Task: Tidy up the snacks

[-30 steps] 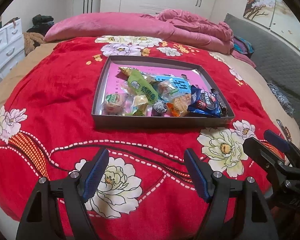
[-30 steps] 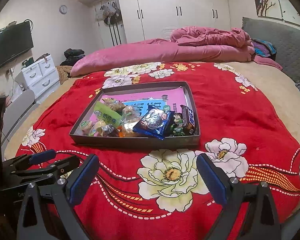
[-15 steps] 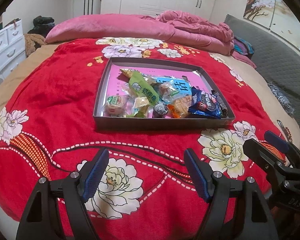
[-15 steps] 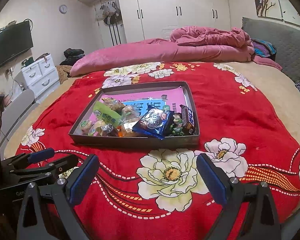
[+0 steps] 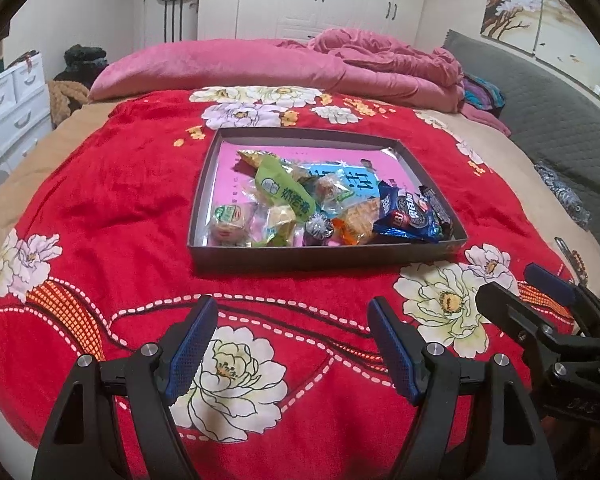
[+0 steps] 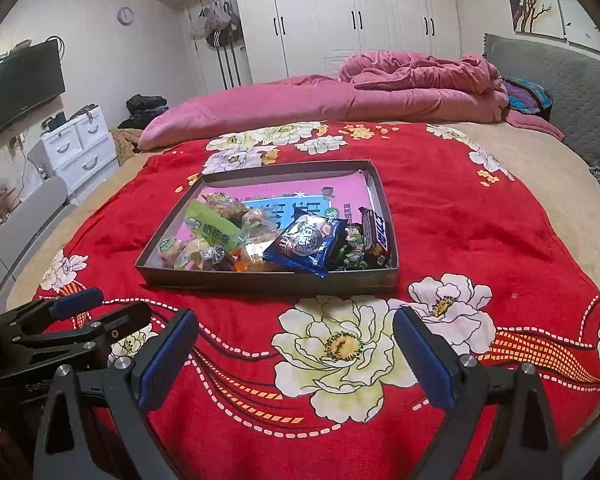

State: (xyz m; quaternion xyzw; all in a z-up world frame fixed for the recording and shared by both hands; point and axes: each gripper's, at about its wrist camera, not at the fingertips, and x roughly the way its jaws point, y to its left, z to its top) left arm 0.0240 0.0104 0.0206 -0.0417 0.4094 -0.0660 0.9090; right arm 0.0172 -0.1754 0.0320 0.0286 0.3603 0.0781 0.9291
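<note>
Currently your shallow grey cardboard tray (image 5: 324,257) sits mid-blanket, nearer in the left view than a second ago. Snack packets (image 5: 332,210) lie heaped against its near wall, none outside it. Left gripper (image 5: 288,354) and right gripper (image 6: 296,356) hang short of that wall, tongs apart, empty. Sorted or unsorted: undecidable.

A bed (image 5: 28,184) carries a red flowered blanket (image 5: 112,200). A shallow grey tray (image 5: 320,256) of snacks sits on the blanket. Pink bedding (image 5: 260,68) lies beyond it.
</note>
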